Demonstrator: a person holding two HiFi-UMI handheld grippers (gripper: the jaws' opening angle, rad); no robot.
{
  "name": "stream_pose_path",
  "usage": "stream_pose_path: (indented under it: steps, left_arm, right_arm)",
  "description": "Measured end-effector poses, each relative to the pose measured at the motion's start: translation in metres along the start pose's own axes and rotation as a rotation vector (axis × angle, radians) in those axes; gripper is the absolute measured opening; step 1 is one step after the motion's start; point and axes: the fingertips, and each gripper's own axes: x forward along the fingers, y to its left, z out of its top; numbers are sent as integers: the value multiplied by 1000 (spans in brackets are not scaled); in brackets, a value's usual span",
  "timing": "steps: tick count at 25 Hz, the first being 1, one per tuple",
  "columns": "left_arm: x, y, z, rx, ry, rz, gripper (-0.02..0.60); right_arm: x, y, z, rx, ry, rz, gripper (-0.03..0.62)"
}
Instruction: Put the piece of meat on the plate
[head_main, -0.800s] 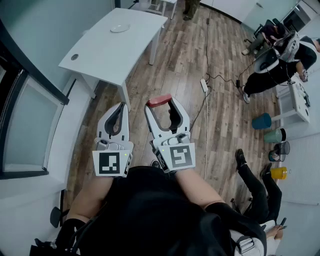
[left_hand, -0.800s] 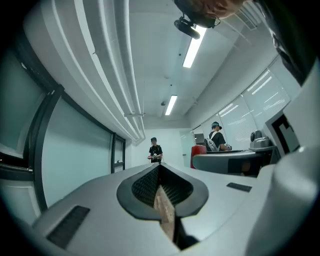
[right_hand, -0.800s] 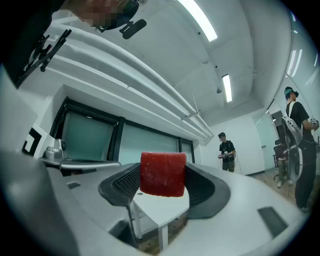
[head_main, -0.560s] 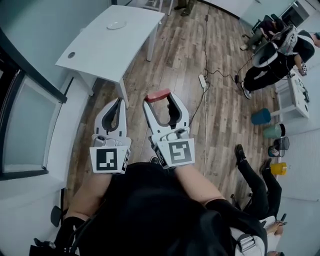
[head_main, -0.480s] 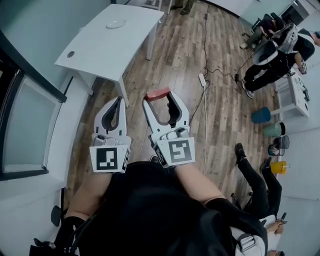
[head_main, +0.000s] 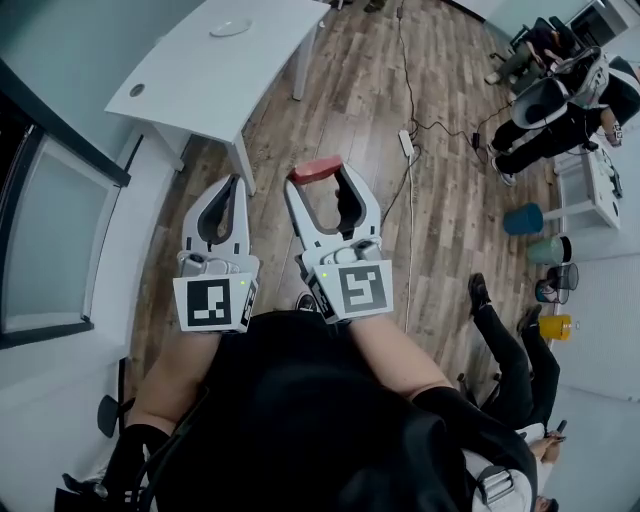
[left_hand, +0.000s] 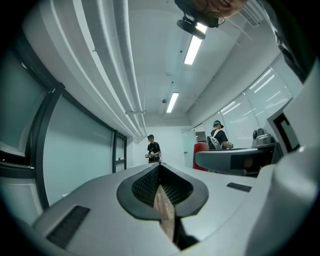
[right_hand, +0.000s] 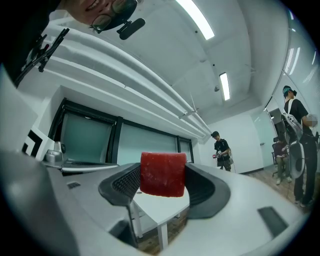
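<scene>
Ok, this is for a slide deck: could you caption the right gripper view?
The right claw grips a red piece of meat, with a white table beyond it.

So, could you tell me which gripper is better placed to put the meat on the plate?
The right gripper: it holds the meat, while the left gripper is shut and empty. The plate sits ahead on the table.

Red meat among white and grey

The piece of meat (right_hand: 162, 174) was deep red; the left gripper (head_main: 234, 184) and right gripper (head_main: 320, 176) were white with black-and-white square markers and dark cross-hatched pads (right_hand: 127, 182); the table (head_main: 200, 80) was white, the floor (head_main: 450, 180) brown planks.
</scene>
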Motion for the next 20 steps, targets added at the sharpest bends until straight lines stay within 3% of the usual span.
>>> stream_pose_path:
  steps: [20]
  left_arm:
    - [29, -51, -9, 18, 46, 95, 3]
  right_arm:
    - [-12, -57, -6, 30, 10, 96, 280]
